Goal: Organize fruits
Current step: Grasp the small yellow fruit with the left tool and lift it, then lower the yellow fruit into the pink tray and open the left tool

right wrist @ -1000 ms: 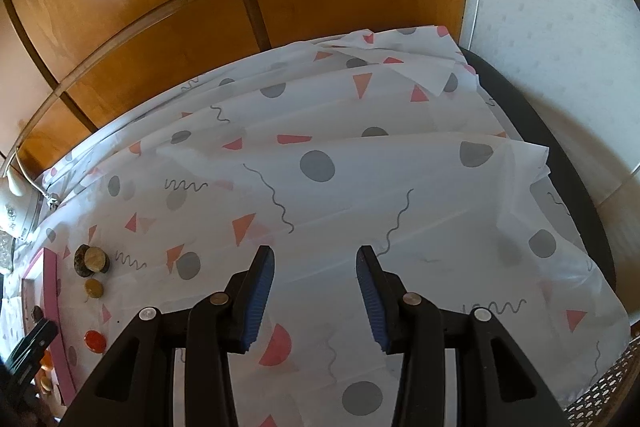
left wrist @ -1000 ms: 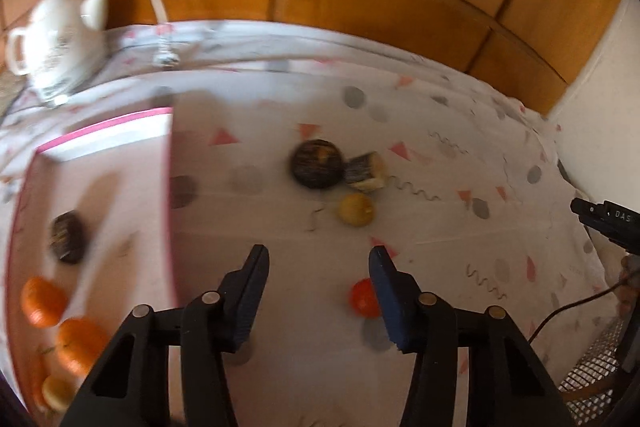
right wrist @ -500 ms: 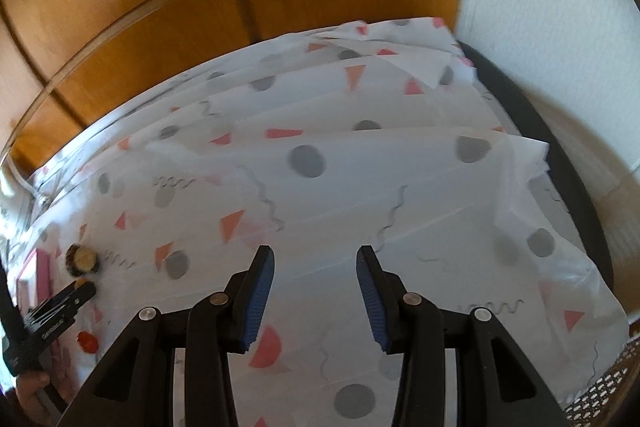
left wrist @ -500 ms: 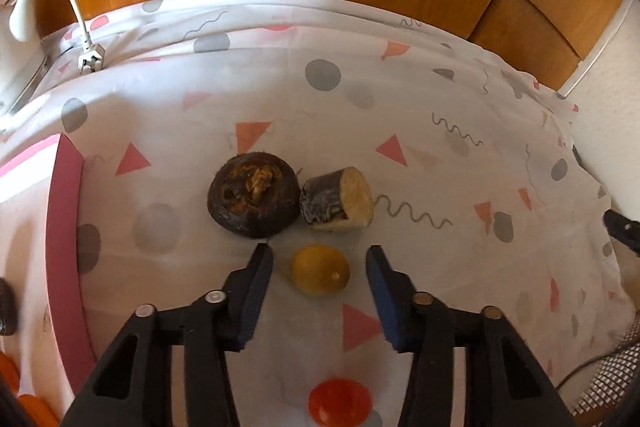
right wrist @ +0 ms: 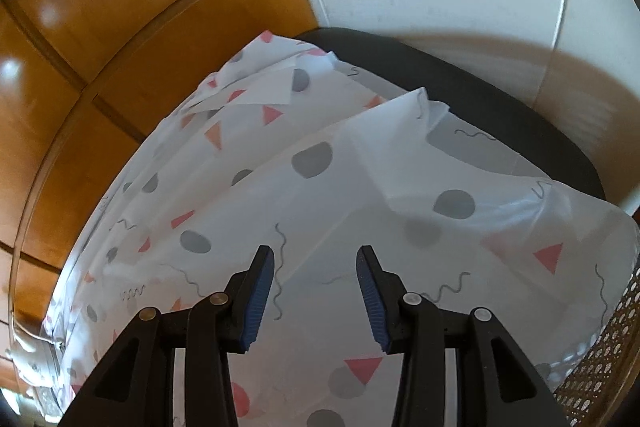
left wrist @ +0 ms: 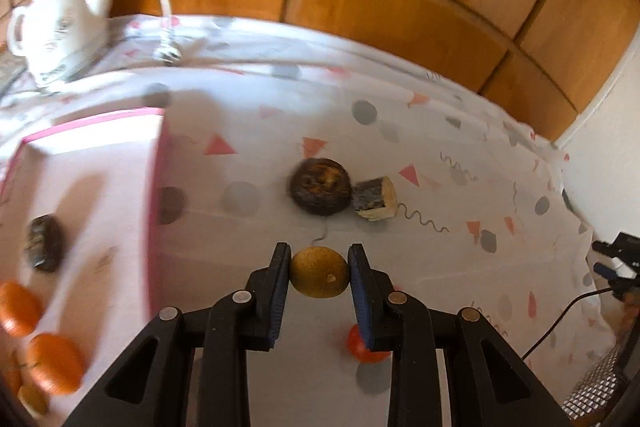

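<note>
— Claw on the left (left wrist: 319, 269): it is seen clamped on the small round yellow-brown fruit (left wrist: 319, 277), the jaws having just been closing onto it, one blue pad on each side. The fruit appears to be held above the white cloth with pink triangles and grey dots (left wrist: 420, 267) that covers the worktop.

— What could be lost from that hold?

— Only the widest part of a round, smooth-looking skin is pinched. A slip out of the pads could be caused by a quick swing, and the fruit could be sent rolling across the cloth.

— And what lies around it?

— Just beyond it, the dark round fruit with an orange centre (left wrist: 320, 185) and the cut dark-skinned piece with a pale face (left wrist: 375, 197) are found touching each other. Below the right pad a small red round fruit (left wrist: 366, 347) is partly hidden. Any of these could be knocked if the carry is kept low.

— Where is it judged to be headed?

— The pink-rimmed white tray (left wrist: 154, 211) at the left, where the orange round fruits (left wrist: 54, 363) and a dark one (left wrist: 43, 243) are gathered. Its raised rim could be clipped if it is not cleared.

— And the other claw?

— The right claw (right wrist: 316, 289) is seen parted and empty over bare cloth, well apart from the fruit, so no help can be expected from it if something rolls.
</note>
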A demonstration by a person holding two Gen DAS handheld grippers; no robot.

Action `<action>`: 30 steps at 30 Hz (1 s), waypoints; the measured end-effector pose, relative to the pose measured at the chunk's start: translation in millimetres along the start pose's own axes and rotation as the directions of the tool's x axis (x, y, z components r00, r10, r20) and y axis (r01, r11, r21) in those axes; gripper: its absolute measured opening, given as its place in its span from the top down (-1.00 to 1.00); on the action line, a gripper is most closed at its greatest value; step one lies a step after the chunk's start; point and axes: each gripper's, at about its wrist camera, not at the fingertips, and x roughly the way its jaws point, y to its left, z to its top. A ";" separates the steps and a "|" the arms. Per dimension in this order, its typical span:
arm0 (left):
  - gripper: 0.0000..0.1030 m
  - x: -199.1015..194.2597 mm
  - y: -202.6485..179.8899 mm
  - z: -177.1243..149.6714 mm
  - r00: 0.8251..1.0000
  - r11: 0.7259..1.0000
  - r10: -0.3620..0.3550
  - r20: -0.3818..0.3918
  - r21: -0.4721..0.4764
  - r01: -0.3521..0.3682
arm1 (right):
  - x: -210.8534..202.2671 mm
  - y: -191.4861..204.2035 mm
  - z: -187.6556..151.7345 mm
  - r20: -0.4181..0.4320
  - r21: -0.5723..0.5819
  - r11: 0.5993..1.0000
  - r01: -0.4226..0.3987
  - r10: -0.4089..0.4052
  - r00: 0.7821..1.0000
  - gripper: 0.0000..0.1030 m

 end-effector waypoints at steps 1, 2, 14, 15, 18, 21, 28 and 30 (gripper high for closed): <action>0.43 -7.7 4.1 -1.2 1.000 1.000 0.008 0.016 -0.009 -0.008 | 0.8 0.3 -0.4 -0.001 -0.001 1.000 0.006 -0.006 1.000 0.16; 0.43 -16.1 9.2 -2.7 0.999 1.000 0.015 0.034 -0.019 -0.015 | 1.3 0.6 -0.6 -0.003 -0.003 1.000 0.009 -0.009 1.000 0.16; 0.42 -69.3 87.0 -20.8 0.975 0.975 0.184 0.125 -0.151 -0.165 | 9.1 11.5 -7.3 -0.040 -0.074 0.997 0.022 -0.025 0.999 0.16; 0.42 -69.1 93.1 -23.0 0.974 0.971 0.193 0.118 -0.164 -0.173 | 9.2 12.3 -8.3 -0.043 -0.078 0.997 0.022 -0.025 0.999 0.16; 0.42 -70.7 102.7 -32.2 0.972 0.965 0.210 0.106 -0.182 -0.189 | 9.9 15.6 -11.9 -0.052 -0.098 0.995 0.023 -0.028 0.998 0.16; 0.42 -76.2 107.7 -42.8 0.970 0.963 0.219 0.107 -0.185 -0.197 | 10.1 18.8 -14.4 -0.056 -0.117 0.993 0.026 -0.033 0.998 0.16; 0.29 -90.8 118.9 -59.8 0.968 0.954 0.222 0.116 -0.228 -0.192 | 9.5 25.7 -20.6 -0.060 -0.159 0.987 0.033 -0.044 0.997 0.16; 0.28 -98.2 120.2 -63.3 0.966 0.954 0.221 0.130 -0.236 -0.187 | 9.0 26.3 -21.7 -0.059 -0.165 0.986 0.035 -0.046 0.997 0.16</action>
